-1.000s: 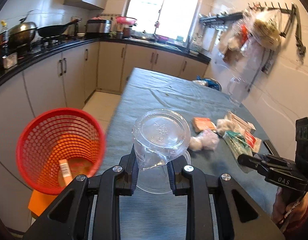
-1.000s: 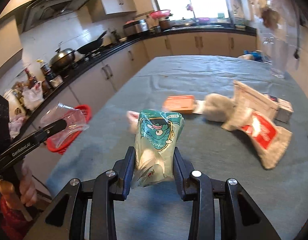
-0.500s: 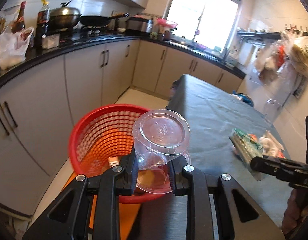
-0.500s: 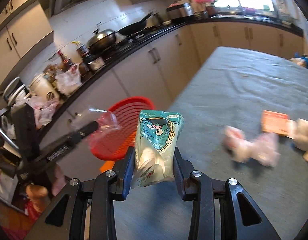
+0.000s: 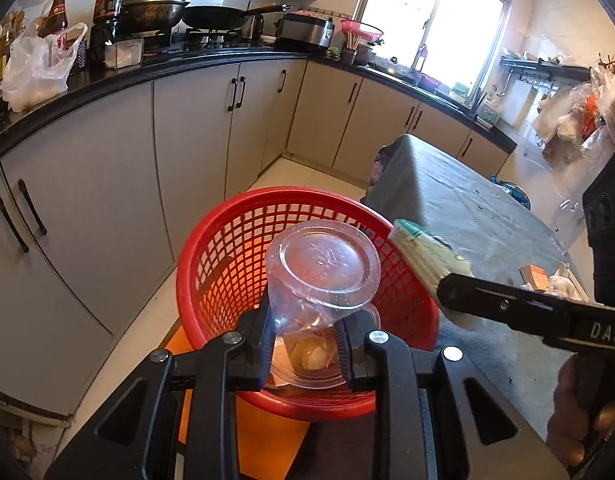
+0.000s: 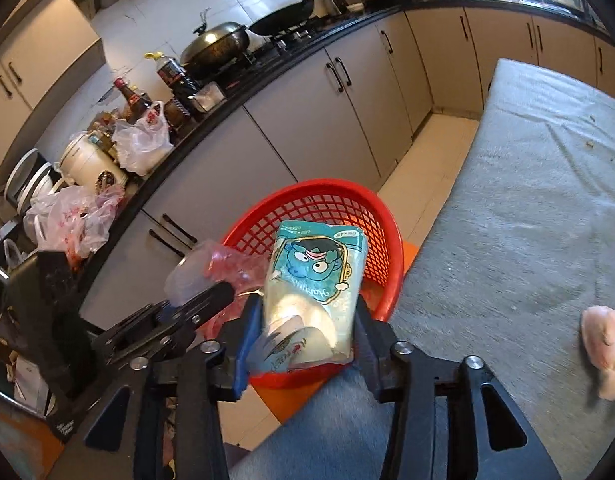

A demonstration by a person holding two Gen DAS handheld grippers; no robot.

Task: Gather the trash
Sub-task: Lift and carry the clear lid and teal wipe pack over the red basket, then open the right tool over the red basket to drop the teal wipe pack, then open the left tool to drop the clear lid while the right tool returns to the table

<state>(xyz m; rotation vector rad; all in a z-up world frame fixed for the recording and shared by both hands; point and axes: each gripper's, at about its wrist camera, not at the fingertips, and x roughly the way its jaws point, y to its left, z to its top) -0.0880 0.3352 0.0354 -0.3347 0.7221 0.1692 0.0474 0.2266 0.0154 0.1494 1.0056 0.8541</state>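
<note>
A red mesh basket (image 5: pixel 227 248) stands on the floor beside the grey-clothed table (image 5: pixel 447 200). My left gripper (image 5: pixel 309 316) hangs over it with a crushed clear plastic cup (image 5: pixel 323 264) between its pads; the jaws are starting to open but still touch the cup. In the right wrist view, my right gripper (image 6: pixel 303 320) is above the basket (image 6: pixel 331 204) near its table-side rim. Its jaws are opening, and the teal cartoon snack packet (image 6: pixel 319 276) sits loosely between them. The left gripper and its cup (image 6: pixel 195 272) show at the left there.
A pink crumpled wad (image 6: pixel 603 344) and a small orange packet (image 5: pixel 533 274) lie on the table. An orange stool (image 5: pixel 267 440) is under the basket. Cabinets and a black counter (image 5: pixel 107 76) with wok, bottles and plastic bags run along the left.
Both grippers have swung left from over the table to above the red basket, carrying the cup and the packet. The right jaws have spread wider and the packet has gone slack.
</note>
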